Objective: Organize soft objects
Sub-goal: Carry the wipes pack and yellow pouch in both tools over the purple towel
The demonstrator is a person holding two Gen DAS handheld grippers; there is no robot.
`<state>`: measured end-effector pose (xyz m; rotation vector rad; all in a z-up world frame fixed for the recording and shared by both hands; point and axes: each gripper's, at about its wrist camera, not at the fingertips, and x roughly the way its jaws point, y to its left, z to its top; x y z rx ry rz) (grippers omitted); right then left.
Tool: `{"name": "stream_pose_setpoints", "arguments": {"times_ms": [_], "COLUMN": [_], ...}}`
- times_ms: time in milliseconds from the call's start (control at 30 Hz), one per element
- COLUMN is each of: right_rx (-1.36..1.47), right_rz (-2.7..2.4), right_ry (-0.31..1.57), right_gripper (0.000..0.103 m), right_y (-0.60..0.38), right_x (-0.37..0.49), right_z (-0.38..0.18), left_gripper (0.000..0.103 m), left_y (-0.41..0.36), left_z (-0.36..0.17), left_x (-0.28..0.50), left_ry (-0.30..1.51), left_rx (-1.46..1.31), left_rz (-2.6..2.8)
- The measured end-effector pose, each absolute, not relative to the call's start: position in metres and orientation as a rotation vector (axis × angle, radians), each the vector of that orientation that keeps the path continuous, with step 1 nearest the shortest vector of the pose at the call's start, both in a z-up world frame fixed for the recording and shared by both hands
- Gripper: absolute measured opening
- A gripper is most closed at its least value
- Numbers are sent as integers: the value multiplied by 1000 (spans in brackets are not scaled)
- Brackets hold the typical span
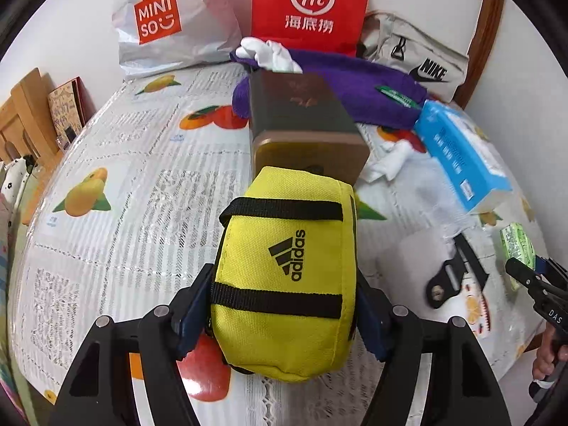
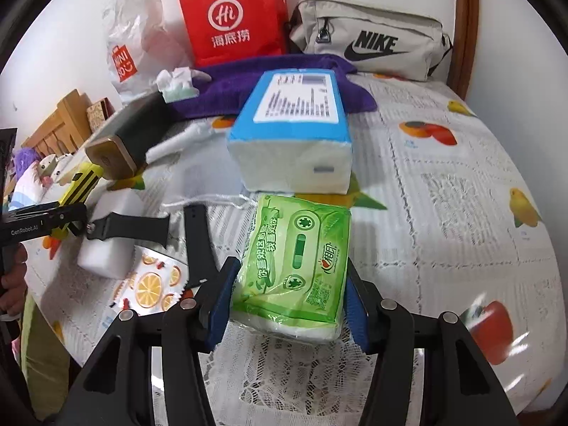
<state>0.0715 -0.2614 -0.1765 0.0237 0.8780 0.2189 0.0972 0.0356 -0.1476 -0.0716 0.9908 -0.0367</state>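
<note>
My left gripper [image 1: 284, 312] is shut on a yellow Adidas pouch [image 1: 287, 269] with black straps, held just above the table near the front edge. My right gripper [image 2: 287, 305] is shut on a green tissue pack [image 2: 294, 266]. The green pack also shows at the right edge of the left wrist view [image 1: 516, 248]. The yellow pouch shows at the left of the right wrist view [image 2: 80, 184], in the left gripper.
On the fruit-print tablecloth [image 1: 142, 163] lie a blue tissue pack [image 2: 291, 131], a brown-and-gold box [image 1: 305, 124], a purple towel [image 1: 362, 88], a black watch strap [image 2: 198, 241] and a white sponge [image 2: 106, 248]. At the back stand a red Haidilao bag [image 1: 312, 3], a Miniso bag [image 1: 167, 21] and a grey Nike bag [image 2: 372, 42].
</note>
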Motion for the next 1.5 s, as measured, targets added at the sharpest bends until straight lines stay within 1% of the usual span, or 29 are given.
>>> {"name": "stream_pose_setpoints", "arguments": {"times_ms": [400, 767, 1133, 1500], "right_rx": [35, -8, -5, 9], "right_rz": [286, 315, 295, 287], "right_ry": [798, 755, 739, 766], "right_gripper": [55, 55, 55, 56], "right_y": [-262, -253, -249, -249], "right_x": [74, 104, 163, 235], "right_z": [-133, -98, -76, -72], "left_gripper": [69, 69, 69, 69], "left_y": [33, 27, 24, 25], "left_z": [-104, -75, -66, -70], "left_x": [95, 130, 178, 232], "left_ry": [930, 893, 888, 910], "left_rx": [-137, -148, -153, -160], "left_rz": [-93, -100, -108, -92]}}
